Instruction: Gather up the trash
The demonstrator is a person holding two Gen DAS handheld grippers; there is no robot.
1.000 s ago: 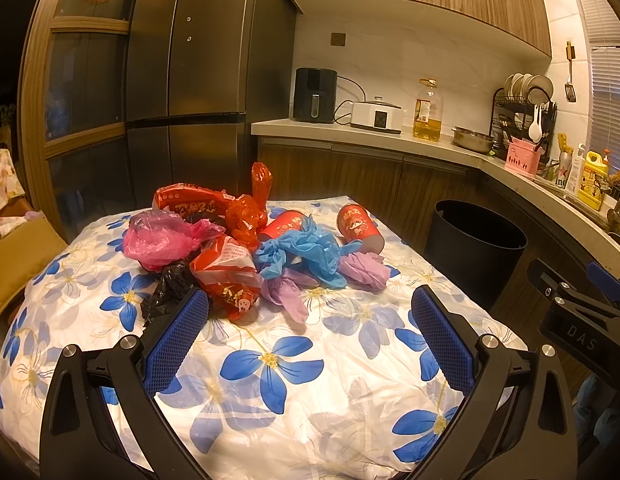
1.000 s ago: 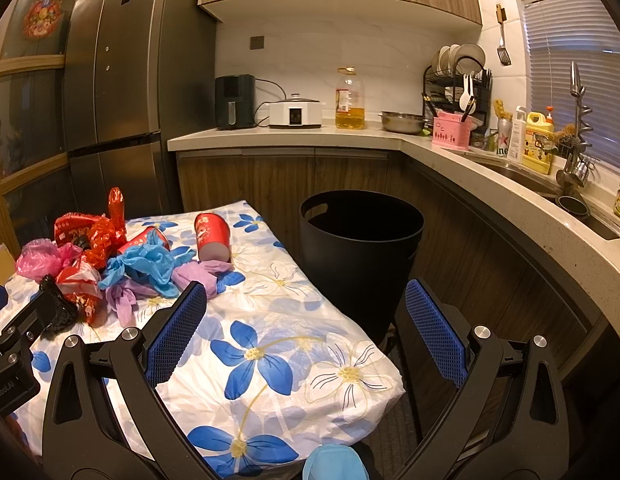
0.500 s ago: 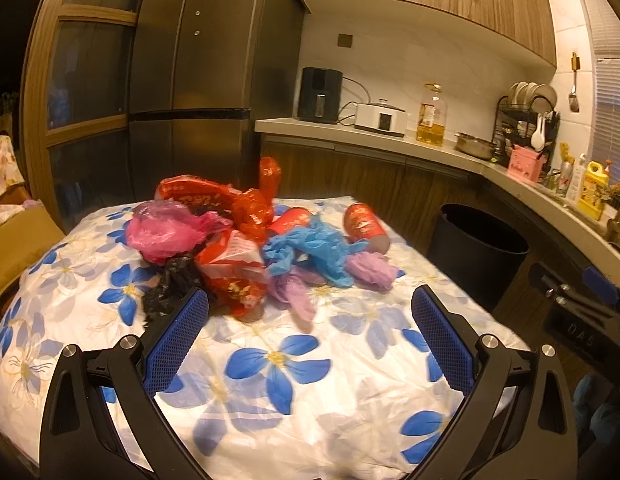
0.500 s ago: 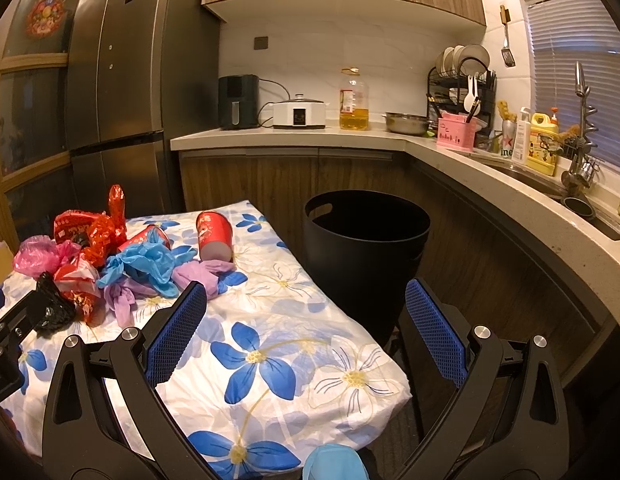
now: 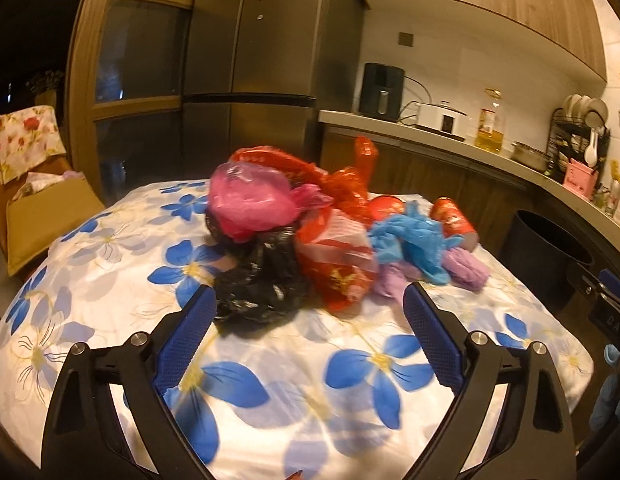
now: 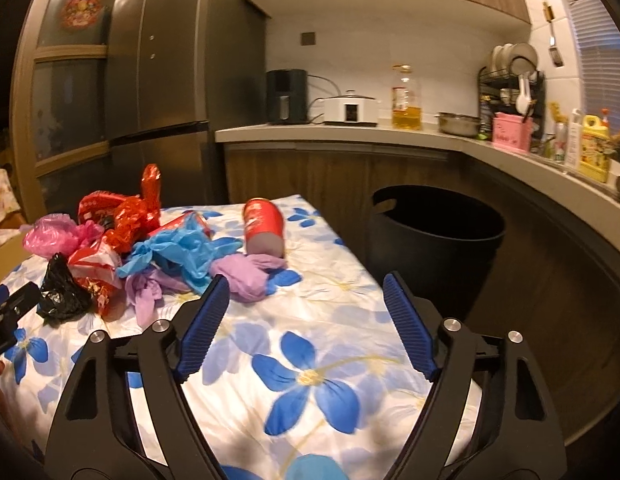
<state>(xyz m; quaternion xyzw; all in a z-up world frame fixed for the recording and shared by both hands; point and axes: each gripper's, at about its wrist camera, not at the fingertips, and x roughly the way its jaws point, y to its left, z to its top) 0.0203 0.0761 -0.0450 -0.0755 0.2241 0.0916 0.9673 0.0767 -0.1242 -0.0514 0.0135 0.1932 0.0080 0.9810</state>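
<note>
A heap of trash lies on a table with a blue-flower cloth (image 5: 310, 364): a pink bag (image 5: 250, 204), a black bag (image 5: 262, 284), red wrappers (image 5: 333, 268), blue plastic (image 5: 413, 240), purple plastic (image 5: 467, 270) and a red cup (image 5: 453, 216) on its side. My left gripper (image 5: 310, 308) is open, just short of the black bag. My right gripper (image 6: 306, 292) is open above the cloth, near the purple plastic (image 6: 242, 276), with the red cup (image 6: 264, 226) beyond. A black trash bin (image 6: 433, 240) stands right of the table.
A kitchen counter (image 6: 349, 132) runs behind and to the right, with an air fryer, cooker, oil bottle and dish rack. A tall fridge (image 5: 250, 60) stands behind the table. A chair (image 5: 38, 216) sits at the left.
My left gripper has moved forward and left, close to the black bag. My right gripper has swung left and moved closer over the table toward the purple plastic.
</note>
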